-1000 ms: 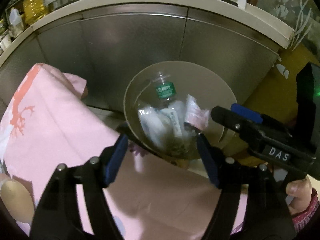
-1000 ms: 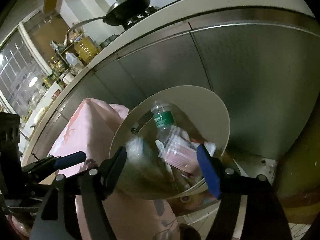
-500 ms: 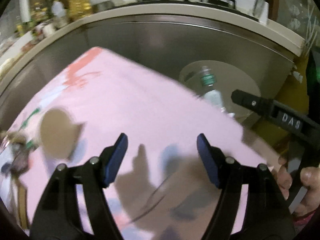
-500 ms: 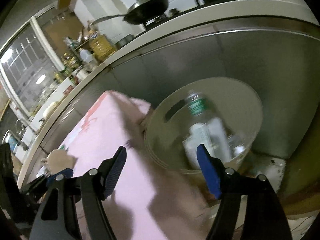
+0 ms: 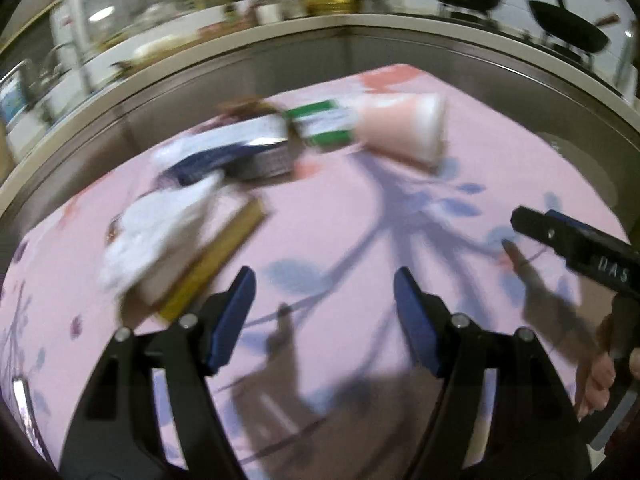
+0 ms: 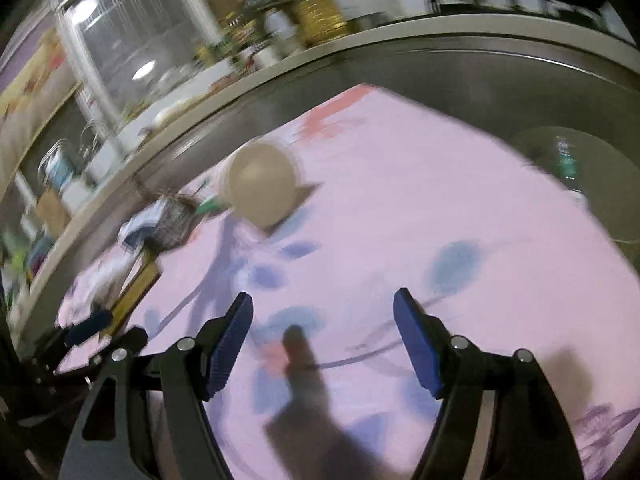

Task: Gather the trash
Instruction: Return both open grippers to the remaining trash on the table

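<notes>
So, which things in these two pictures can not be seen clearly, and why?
- Trash pile, left wrist view: motion blur hides what each piece is; only the paper cup on its side is readable.
- Trash bin, right wrist view: cut by the picture edge and the pink cloth; contents blurred.
- Right tool, left wrist view: only one finger shows.
- Counter items, both views: blurred.
</notes>
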`<state>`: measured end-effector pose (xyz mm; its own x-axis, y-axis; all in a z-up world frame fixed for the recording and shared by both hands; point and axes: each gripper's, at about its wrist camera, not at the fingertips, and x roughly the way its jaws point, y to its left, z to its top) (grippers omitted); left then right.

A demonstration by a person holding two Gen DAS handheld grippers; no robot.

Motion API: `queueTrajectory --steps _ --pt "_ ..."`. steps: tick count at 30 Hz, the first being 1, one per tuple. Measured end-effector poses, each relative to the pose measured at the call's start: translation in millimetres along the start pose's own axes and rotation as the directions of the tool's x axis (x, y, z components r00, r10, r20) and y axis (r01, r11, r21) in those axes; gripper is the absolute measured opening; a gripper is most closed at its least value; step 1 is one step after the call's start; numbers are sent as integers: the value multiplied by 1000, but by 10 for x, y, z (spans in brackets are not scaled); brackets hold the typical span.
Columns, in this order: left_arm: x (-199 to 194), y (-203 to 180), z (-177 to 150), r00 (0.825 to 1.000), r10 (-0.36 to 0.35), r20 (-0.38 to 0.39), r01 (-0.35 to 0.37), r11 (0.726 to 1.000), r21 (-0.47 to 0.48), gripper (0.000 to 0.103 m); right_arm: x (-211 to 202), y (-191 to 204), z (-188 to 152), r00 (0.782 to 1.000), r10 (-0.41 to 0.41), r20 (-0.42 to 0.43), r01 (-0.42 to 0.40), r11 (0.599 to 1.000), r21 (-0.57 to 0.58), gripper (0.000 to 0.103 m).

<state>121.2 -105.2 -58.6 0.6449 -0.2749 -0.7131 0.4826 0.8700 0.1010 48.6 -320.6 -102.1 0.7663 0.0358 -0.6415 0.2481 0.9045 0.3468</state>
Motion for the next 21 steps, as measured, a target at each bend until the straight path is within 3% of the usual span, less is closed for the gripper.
queueTrajectory --steps 9,21 --pt "-133 681 -348 998 56 -24 -59 988 -145 70 216 932 -243 997 29 -75 -44 977 -211 70" --pt "-26 1062 -544 996 65 -69 -80 965 -249 73 276 1144 -330 997 -3 -81 -20 959 -281 70"
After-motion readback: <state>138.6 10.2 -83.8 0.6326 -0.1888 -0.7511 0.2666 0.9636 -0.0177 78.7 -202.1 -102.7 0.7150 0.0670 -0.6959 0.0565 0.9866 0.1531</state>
